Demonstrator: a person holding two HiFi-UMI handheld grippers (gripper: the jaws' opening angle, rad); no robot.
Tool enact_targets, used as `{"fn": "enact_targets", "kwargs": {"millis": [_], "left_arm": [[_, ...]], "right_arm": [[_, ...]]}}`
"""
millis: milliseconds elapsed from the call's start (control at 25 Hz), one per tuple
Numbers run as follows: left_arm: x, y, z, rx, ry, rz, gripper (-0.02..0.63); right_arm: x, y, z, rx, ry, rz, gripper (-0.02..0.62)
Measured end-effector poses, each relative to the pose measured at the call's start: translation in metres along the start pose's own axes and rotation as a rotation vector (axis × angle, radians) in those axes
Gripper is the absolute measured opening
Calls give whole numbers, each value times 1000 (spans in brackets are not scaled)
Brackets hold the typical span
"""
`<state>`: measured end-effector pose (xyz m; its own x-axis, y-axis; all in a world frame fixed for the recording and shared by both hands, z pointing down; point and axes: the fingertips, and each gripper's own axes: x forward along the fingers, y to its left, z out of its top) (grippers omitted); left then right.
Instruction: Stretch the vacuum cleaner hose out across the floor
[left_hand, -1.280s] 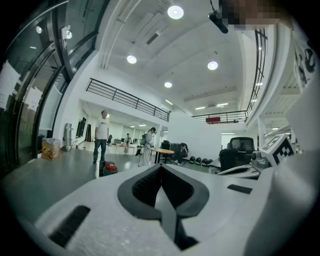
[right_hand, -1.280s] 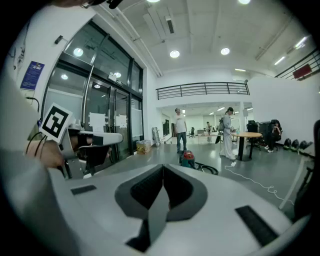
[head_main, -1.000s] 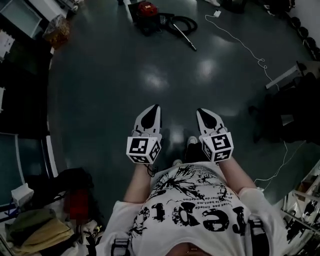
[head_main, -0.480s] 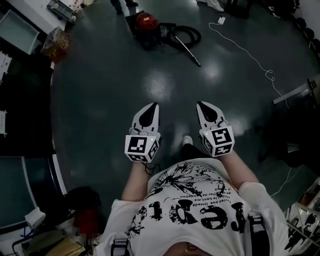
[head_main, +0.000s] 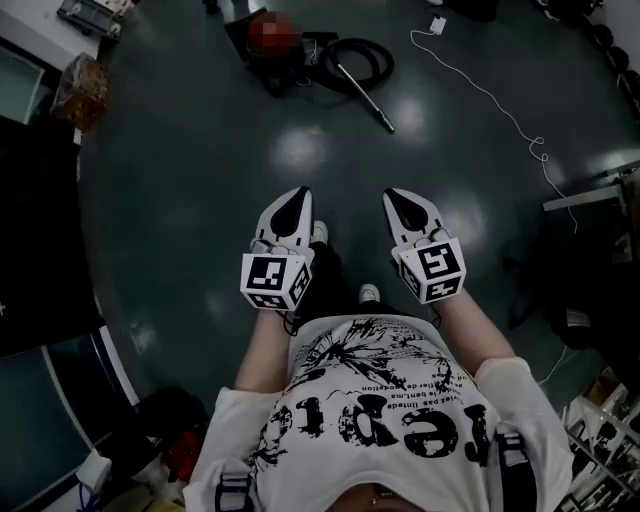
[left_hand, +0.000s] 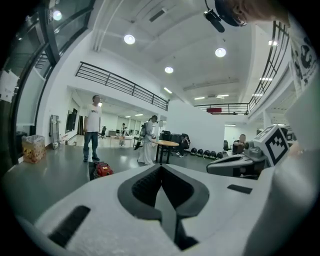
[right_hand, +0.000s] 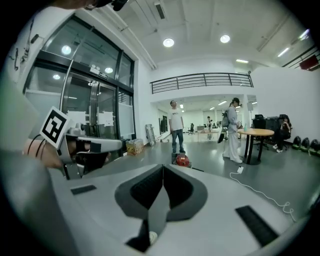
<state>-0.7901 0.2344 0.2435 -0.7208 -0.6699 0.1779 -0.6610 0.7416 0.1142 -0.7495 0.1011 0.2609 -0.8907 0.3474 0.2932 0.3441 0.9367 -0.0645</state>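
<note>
Left gripper (head_main: 298, 196) and right gripper (head_main: 393, 197) are held out side by side ahead of the person's chest, both clenched tight with nothing between the jaws, exactly as they were a second ago, while the dark glossy floor (head_main: 190, 200) slides beneath them as the wearer strides forward: the clutter at the lower left edge of the head view has mostly dropped out of frame, the feet have swapped places, and the white cable (head_main: 482, 88) along the right has drawn closer. Ahead at the top of the head view, the red vacuum cleaner (left_hand: 103, 170) sits on the floor with its black hose (head_main: 352, 43) lying coiled in a loop just beside the canister and its wand (head_main: 366, 99) angled out toward the walker; neither gripper is near it, well apart in fact, so the stretch across the floor looks not yet begun and this reads as the approach. Someone stands (left_hand: 92, 131) just behind the cleaner. Only one container shows plainly, a yellowish box (head_main: 85, 88) near the glass wall at upper left, seemingly stuffed with crumpled wrapping, though its contents are too small to name
</note>
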Motion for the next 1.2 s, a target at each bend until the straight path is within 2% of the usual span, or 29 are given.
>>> {"fn": "enact_targets", "kwargs": {"millis": [120,280,480,680,800,880,1080,1200], "left_arm": [[50,51,17,22,-10,-43,5],[112,127,49,10,-31,-93,5],[181,163,73,42,-13,-234,5],[246,202,62,-42,49,-238,5],[295,224,50,-32,87,-225,5],[334,234,45,-30,101,-214,5],[449,259,48,-15,133,-181,5],[515,279,62,-32,131,-151,5]], "right_arm": [[59,-20,16,4,9,-44,5],[138,-42,52,-9,20,-92,5],[218,-65,83,57,1,-150,5],[277,-93,93,58,0,-144,5],[311,-127,98,12,-23,-131,5],[335,-160,95,16,-22,-124,5],[404,-264,89,154,-8,-117,5],[445,-320,93,157,23,-116,5]]}}
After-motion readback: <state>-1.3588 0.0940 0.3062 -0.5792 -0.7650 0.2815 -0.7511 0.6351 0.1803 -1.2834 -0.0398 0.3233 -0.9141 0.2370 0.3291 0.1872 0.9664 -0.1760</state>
